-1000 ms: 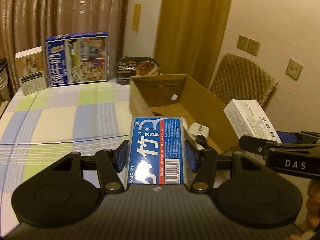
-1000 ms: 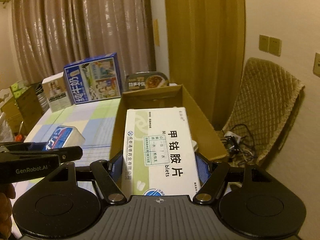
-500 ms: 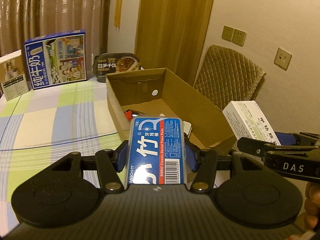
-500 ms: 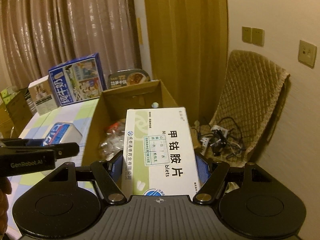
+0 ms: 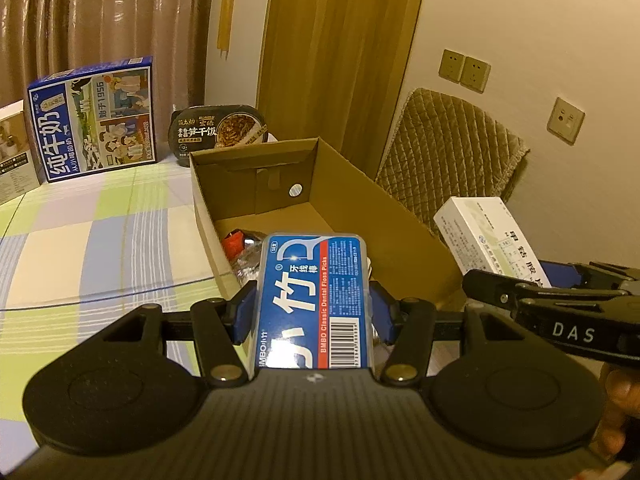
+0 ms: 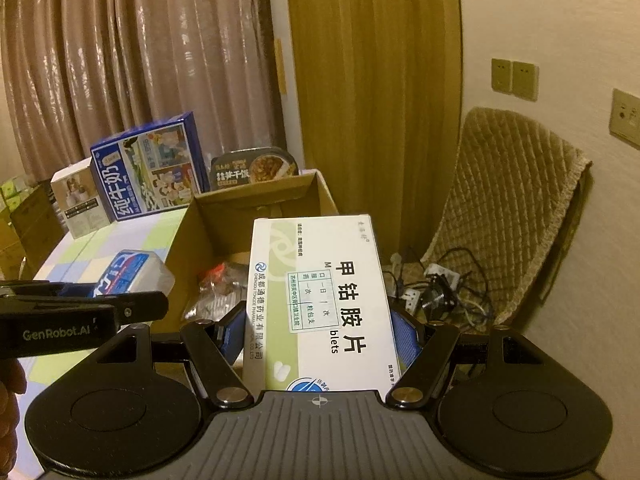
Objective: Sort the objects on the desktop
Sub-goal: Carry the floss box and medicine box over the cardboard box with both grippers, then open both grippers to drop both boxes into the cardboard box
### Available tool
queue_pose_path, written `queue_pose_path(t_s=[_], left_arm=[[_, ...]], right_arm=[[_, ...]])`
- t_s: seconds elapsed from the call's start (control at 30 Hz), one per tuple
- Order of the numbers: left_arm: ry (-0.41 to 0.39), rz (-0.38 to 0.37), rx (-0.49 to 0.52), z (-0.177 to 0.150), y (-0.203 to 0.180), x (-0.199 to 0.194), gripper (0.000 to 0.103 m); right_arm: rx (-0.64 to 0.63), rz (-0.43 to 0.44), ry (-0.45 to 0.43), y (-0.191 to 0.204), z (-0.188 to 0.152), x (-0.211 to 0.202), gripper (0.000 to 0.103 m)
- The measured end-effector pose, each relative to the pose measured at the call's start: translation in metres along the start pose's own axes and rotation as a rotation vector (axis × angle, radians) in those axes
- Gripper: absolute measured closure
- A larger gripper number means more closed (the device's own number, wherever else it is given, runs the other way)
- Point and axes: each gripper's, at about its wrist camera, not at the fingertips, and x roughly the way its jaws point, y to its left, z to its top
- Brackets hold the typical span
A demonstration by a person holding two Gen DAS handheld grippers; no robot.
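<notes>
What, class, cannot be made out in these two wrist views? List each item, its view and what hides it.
- Cardboard box contents, both views: the floss picks case and the tablet box cover most; only a red scrap and foil show.
- Cream carton, left view: cut off by the frame edge.
- Tablet box small print, right view: too small.
- Person's hand, left view: mostly behind the left tool.

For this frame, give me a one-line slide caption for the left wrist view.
Left gripper clamps a blue floss-pick box before an open cardboard box; right gripper holds a white medicine carton.
</notes>
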Motion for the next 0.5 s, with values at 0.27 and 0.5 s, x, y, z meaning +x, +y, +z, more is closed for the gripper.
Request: queue_pose_path(t_s=[0.27,0.5], left_arm=[[-0.003,-0.002,-0.032,0.026,0.008,0.033,0.051],[0.005,-0.005,-0.054,0.047,0.017,0.064,0.051]], right_arm=[[-0.045,0.015,0.002,0.000,0.024,0.037,0.034],[-0.058,0.014,0.006,-0.004,0.037,0.063,0.034]])
